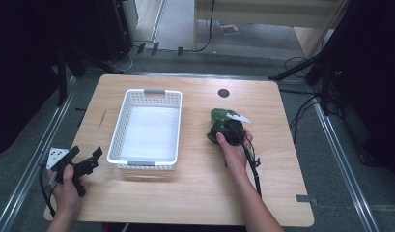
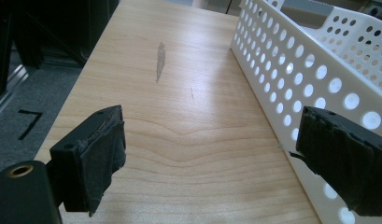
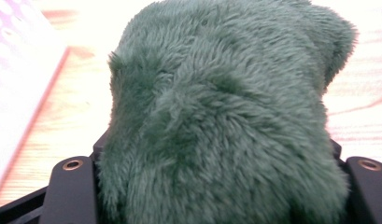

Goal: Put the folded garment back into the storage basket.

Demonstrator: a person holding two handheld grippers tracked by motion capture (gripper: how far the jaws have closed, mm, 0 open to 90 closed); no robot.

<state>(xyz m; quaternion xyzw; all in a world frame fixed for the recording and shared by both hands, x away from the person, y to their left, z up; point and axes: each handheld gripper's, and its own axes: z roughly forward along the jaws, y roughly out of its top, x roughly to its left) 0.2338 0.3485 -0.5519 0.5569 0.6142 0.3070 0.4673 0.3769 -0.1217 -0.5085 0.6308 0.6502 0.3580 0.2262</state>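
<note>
Between the right gripper fingers, green plush toy fur shows close up.

The plush toy is dark green and fuzzy. The basket is white with rows of round holes. The table is pale wood grain.

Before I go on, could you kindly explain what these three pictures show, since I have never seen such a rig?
A person at a wooden table holds a two-jaw tool in each hand. One picture looks down from above; the other two come from cameras riding on the tools. The right hand-held gripper is shut on a green plush toy. The left hand-held gripper is open, with nothing between its black pads, beside an empty white perforated basket.
</note>
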